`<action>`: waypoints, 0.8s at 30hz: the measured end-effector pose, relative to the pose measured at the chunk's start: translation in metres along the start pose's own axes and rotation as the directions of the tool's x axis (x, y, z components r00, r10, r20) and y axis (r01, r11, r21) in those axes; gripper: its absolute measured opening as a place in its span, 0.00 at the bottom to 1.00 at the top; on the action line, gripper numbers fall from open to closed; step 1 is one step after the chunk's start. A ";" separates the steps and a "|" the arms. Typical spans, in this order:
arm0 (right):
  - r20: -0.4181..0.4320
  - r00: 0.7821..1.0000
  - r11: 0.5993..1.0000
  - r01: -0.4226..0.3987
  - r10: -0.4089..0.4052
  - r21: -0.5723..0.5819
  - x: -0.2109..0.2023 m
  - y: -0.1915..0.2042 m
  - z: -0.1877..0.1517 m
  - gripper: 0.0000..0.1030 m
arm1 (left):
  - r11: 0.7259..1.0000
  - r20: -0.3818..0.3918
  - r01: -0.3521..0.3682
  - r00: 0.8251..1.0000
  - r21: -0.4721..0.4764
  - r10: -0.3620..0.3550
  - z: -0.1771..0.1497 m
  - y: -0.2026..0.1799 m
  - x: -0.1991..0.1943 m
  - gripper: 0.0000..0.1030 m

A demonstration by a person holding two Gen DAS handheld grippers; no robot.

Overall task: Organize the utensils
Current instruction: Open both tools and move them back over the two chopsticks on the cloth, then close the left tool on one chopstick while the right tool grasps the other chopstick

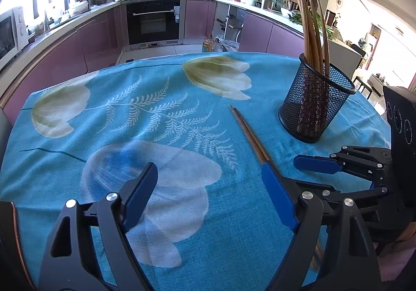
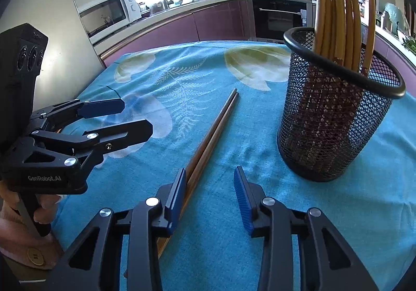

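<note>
My right gripper [image 2: 210,200] has its jaws spread, nothing pinched, the pair of dark brown wooden chopsticks [image 2: 213,132] lying on the blue floral desk cloth [image 2: 260,213], apparently just against the left pad. My left gripper [image 1: 205,200] gapes wide, empty; "GenRobot.AI" marks it. The black mesh cup [image 2: 335,114] stands near, holding the other chopsticks upright.

Two chopsticks [image 2: 213,135] are laid on one cloth [image 2: 247,213]; one mesh cup [image 2: 332,119] is seen; its chopsticks [image 2: 335,10] cannot be counted surely.

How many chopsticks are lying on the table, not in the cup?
2: chopsticks lying side by side on the blue tablecloth, left of the mesh cup. Their near ends are hidden behind the tongs.
</note>
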State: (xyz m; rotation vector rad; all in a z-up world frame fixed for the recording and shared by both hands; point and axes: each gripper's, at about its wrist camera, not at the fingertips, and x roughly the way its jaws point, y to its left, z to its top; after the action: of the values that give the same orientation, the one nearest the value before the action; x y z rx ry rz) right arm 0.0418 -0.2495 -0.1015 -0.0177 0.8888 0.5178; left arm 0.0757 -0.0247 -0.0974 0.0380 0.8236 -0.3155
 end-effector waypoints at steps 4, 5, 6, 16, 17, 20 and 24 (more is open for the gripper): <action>0.003 1.000 0.999 0.001 -0.001 0.035 -0.001 -0.007 -0.001 0.30 | 1.000 -0.012 0.010 1.000 0.013 -0.009 0.000 -0.004 0.005 0.77; 0.002 1.000 0.999 0.001 -0.001 0.044 -0.003 -0.009 -0.001 0.29 | 1.000 -0.015 0.012 1.000 0.017 -0.012 -0.001 -0.005 0.006 0.77; 0.001 1.000 0.999 0.003 -0.003 0.049 -0.003 -0.011 -0.002 0.27 | 1.000 -0.020 0.017 1.000 0.023 -0.017 -0.001 -0.006 0.008 0.76; -0.003 1.000 0.998 0.000 0.000 0.063 -0.006 -0.021 -0.002 0.27 | 0.994 -0.081 0.070 0.995 0.078 -0.064 -0.004 -0.028 0.027 0.66; -0.004 1.000 0.998 0.001 -0.001 0.061 -0.006 -0.021 -0.002 0.27 | 0.994 -0.088 0.077 0.994 0.081 -0.070 -0.005 -0.030 0.030 0.65; -0.004 1.000 0.998 0.005 -0.005 0.062 -0.006 -0.023 -0.003 0.27 | 0.992 -0.106 0.091 0.991 0.087 -0.082 -0.005 -0.034 0.036 0.62; -0.001 1.000 0.998 0.003 -0.003 0.070 -0.008 -0.026 -0.004 0.27 | 0.991 -0.113 0.092 0.990 0.100 -0.080 -0.005 -0.038 0.041 0.60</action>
State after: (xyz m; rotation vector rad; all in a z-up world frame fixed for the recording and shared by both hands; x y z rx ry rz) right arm 0.0466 -0.2768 -0.1030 0.0442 0.9067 0.4840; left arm 0.0867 -0.0707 -0.1273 0.1191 0.9178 -0.4413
